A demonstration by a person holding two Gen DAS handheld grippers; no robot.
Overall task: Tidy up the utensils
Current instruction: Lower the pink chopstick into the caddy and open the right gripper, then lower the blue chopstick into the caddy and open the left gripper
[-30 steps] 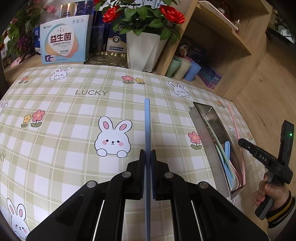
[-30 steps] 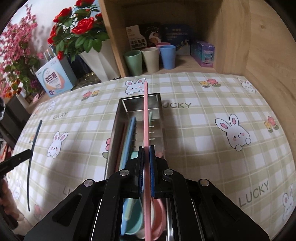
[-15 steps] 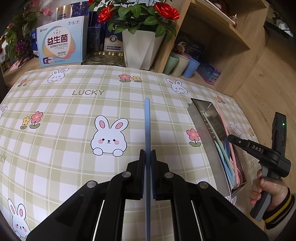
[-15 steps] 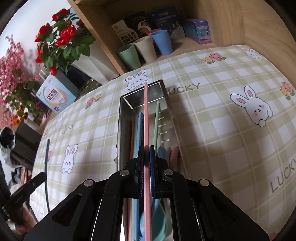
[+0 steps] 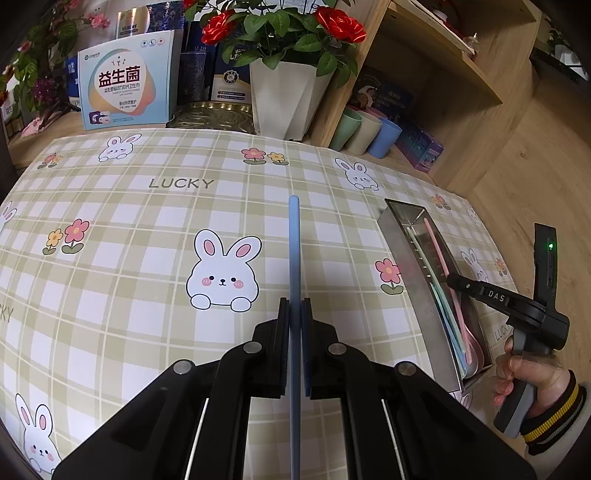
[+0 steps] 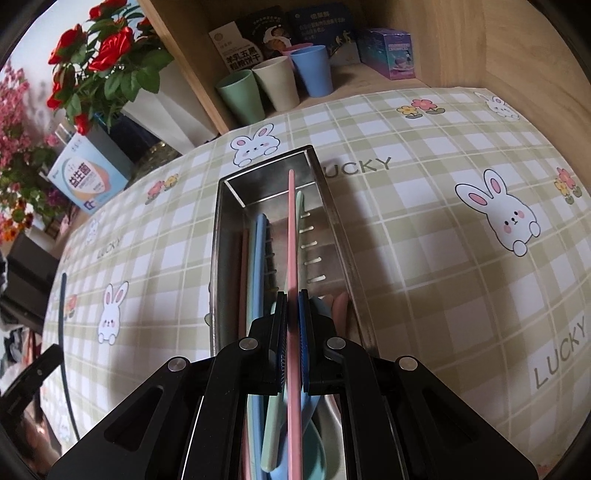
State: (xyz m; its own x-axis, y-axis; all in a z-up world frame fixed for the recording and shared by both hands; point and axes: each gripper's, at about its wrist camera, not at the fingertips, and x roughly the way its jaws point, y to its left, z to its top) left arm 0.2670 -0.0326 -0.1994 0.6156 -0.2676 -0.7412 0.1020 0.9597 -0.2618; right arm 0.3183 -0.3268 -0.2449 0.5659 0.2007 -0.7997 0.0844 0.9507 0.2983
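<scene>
My left gripper is shut on a blue chopstick and holds it above the checked tablecloth, left of the steel utensil tray. My right gripper is shut on a pink chopstick and holds it lengthwise inside the steel tray, low over the blue, green and pink utensils lying there. The right gripper also shows in the left wrist view, over the tray's near end. The blue chopstick shows at the left edge of the right wrist view.
A white flower pot with red roses, a blue-and-white box and a gold tray stand behind the table. Green, beige and blue cups and boxes stand in a wooden shelf at the back right.
My right gripper has lowered the pink chopstick from above the tray down into it. My left gripper has drifted a little with the blue chopstick still held.
</scene>
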